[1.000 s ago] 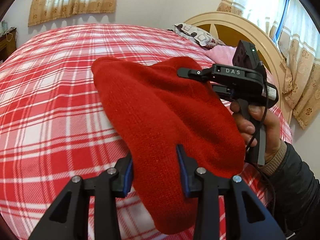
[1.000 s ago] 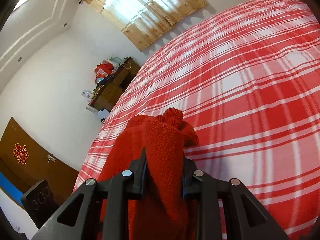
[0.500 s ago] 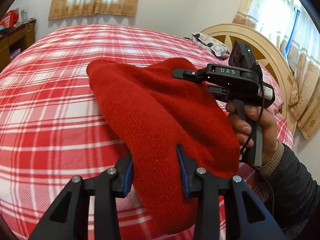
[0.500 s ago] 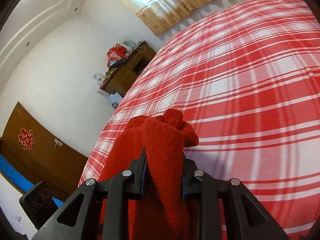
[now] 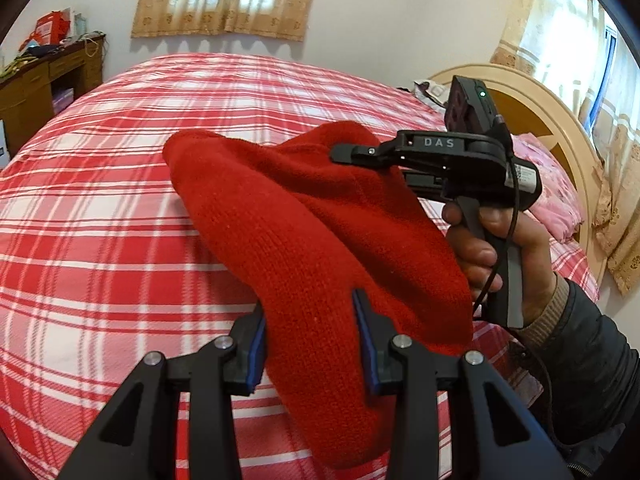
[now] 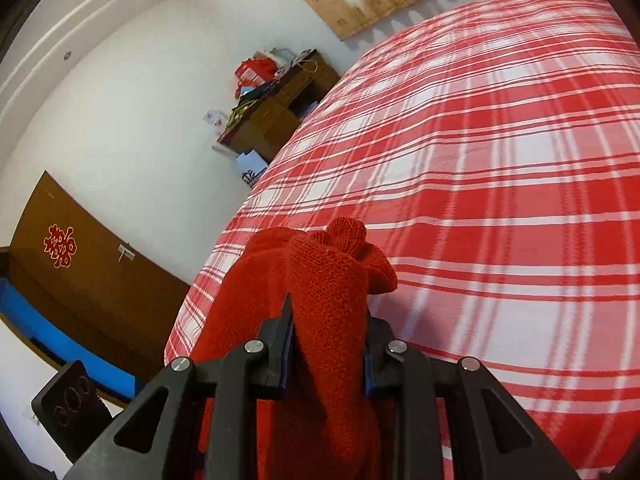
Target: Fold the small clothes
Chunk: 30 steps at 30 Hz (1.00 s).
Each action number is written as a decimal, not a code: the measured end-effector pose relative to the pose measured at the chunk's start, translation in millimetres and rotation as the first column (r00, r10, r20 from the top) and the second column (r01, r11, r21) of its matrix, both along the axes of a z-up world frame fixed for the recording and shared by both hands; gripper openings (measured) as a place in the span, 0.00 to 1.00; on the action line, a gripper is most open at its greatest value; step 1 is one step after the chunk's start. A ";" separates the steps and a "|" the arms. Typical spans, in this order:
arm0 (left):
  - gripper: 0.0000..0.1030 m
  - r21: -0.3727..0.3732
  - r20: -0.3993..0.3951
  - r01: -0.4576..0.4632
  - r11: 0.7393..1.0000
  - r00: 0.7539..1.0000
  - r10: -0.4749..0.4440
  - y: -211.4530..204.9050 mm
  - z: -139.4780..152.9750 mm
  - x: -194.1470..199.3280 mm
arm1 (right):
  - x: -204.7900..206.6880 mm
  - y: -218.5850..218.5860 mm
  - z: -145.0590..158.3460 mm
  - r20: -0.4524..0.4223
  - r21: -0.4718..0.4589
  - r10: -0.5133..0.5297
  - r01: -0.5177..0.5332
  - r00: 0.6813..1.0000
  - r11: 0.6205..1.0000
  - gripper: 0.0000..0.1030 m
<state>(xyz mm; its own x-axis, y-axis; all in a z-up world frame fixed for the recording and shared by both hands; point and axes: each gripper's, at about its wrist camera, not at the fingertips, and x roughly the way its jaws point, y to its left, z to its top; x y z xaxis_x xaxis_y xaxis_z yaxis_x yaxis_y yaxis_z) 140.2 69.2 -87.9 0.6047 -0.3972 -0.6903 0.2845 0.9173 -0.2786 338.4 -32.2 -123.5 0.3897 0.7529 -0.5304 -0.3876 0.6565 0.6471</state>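
Note:
A red knitted hat [image 5: 304, 248] hangs in the air above the bed, held between both grippers. My left gripper [image 5: 312, 332] is shut on its lower edge, the blue pads pressing the knit from both sides. In the left wrist view the right gripper [image 5: 360, 156] comes in from the right, held by a hand [image 5: 492, 248], and clamps the hat's far edge. In the right wrist view my right gripper [image 6: 326, 340] is shut on a bunched fold of the red hat [image 6: 320, 276], which spills over and past the fingers.
The bed with its red and white plaid cover [image 5: 100, 216] spreads under the hat. A beige headboard [image 5: 560, 128] and pink pillow [image 5: 548, 184] lie at the right. A wooden desk [image 6: 276, 112] with clutter stands by the wall, and a brown door [image 6: 80, 276] is at the left.
Both grippers have carried the hat sideways over the bed; the desk and door have come further into view. Both grips on the hat are unchanged.

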 end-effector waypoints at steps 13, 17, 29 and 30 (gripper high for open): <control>0.39 0.028 0.014 -0.091 0.995 0.996 0.090 42.0 -9.4 -8.7 | 10.2 76.0 2.3 -0.005 -0.042 0.116 -0.116 0.993 0.992 0.25; 0.39 0.031 0.024 -0.119 0.992 0.993 0.119 52.2 -8.9 -11.8 | 15.0 96.2 2.0 -0.008 -0.052 0.137 -0.138 0.990 0.989 0.25; 0.39 0.023 0.003 -0.163 0.986 0.987 0.163 78.7 -23.3 -12.3 | 24.5 126.5 -7.6 -0.032 -0.070 0.174 -0.176 0.984 0.982 0.25; 0.39 0.023 0.003 -0.164 0.986 0.987 0.164 79.1 -23.1 -14.6 | 25.8 126.8 -8.4 -0.034 -0.070 0.174 -0.176 0.984 0.982 0.25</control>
